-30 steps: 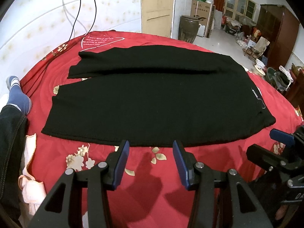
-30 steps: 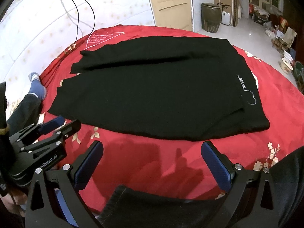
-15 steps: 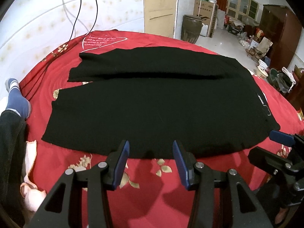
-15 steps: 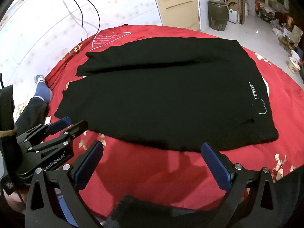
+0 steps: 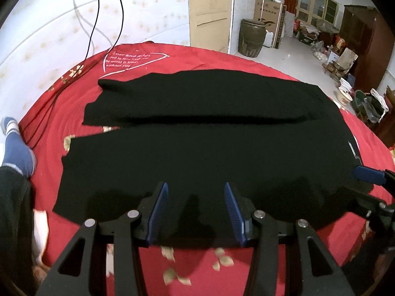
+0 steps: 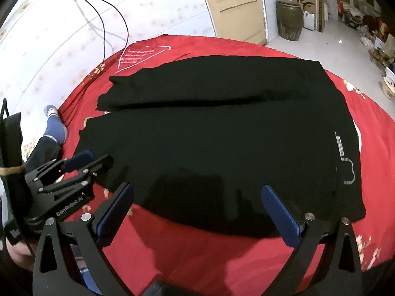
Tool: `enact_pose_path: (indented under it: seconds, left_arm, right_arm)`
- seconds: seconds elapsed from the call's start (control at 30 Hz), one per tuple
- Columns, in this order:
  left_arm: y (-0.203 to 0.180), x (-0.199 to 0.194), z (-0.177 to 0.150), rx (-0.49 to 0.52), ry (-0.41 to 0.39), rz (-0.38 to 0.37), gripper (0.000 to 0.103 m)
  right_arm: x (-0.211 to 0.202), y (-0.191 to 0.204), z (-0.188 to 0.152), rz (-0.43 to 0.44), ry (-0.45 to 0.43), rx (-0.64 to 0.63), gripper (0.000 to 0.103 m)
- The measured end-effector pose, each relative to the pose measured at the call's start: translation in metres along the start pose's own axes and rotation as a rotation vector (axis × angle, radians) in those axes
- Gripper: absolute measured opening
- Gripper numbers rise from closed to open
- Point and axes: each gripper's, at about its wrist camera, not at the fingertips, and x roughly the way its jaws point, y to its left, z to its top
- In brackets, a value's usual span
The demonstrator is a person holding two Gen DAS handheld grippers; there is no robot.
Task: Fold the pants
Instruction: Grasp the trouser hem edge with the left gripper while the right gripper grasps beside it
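Black pants [image 5: 209, 143] lie flat on a red bedspread [image 5: 74, 98], legs to the left, waist with a white logo [image 6: 342, 148] to the right. The far leg lies apart from the near leg along a dark gap. My left gripper [image 5: 196, 209] is open and empty, its fingertips over the pants' near edge. My right gripper [image 6: 197, 212] is wide open and empty over the near edge of the pants [image 6: 222, 135], closer to the waist. The left gripper also shows in the right wrist view [image 6: 74, 170], and one right fingertip shows in the left wrist view [image 5: 367, 174].
A person's leg in a blue sock [image 5: 17, 148] rests at the bed's left edge. Black cables [image 5: 106, 19] hang down the white wall behind the bed. A brown jar [image 5: 251, 37], boxes and a wooden cabinet [image 5: 363, 39] stand on the floor at the far right.
Both grippers have moved forward and down towards the pants; their fingertips now reach over the near edge of the cloth. Both stay open and empty.
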Motion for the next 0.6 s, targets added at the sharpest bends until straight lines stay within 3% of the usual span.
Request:
enact_pose_path:
  seconds: [0.5,0.6]
  left_arm:
    - [0.023,0.061,0.099,0.045,-0.032,0.014,0.051]
    - [0.031,0.079,0.118,0.039,-0.038,0.016,0.055]
  right_arm:
    - [0.043,-0.046,0.117,-0.013,-0.033,-0.074,0.103]
    - [0.058,-0.053,0.143,-0.007,-0.044,-0.113,0.103]
